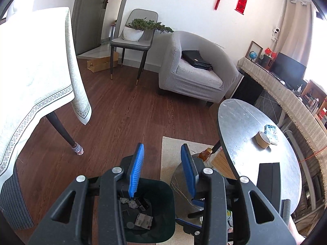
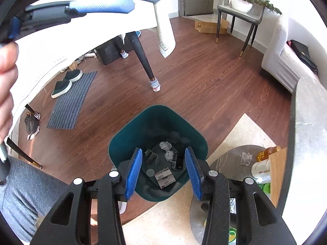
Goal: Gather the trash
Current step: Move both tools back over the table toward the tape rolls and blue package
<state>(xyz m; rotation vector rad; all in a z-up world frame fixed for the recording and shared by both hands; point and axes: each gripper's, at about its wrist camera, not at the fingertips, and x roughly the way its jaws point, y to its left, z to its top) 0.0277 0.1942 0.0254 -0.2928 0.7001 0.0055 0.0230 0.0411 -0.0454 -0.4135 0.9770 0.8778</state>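
The right gripper [image 2: 163, 171] hangs with jaws apart and empty over the dark teal plastic trash bin [image 2: 122, 140]; crumpled grey paper wads [image 2: 166, 145] lie inside, toward 12 o'clock. The left gripper [image 1: 163, 169], also spread and empty, has the bin at 6 o'clock.

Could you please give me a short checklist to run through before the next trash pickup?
1. Right gripper empty, blue fingers apart: ok.
2. Left gripper empty, fingers apart: ok.
3. Teal bin upright, open, with room above the crumpled paper and small carton inside: ok.
4. Next piece located: crumpled wad lies on the low round table beside the bin: ok.
5. Clear approach to it: bottles stand close beside it: cannot tell.
6. More trash on the upper table, near the tape roll: cannot tell.
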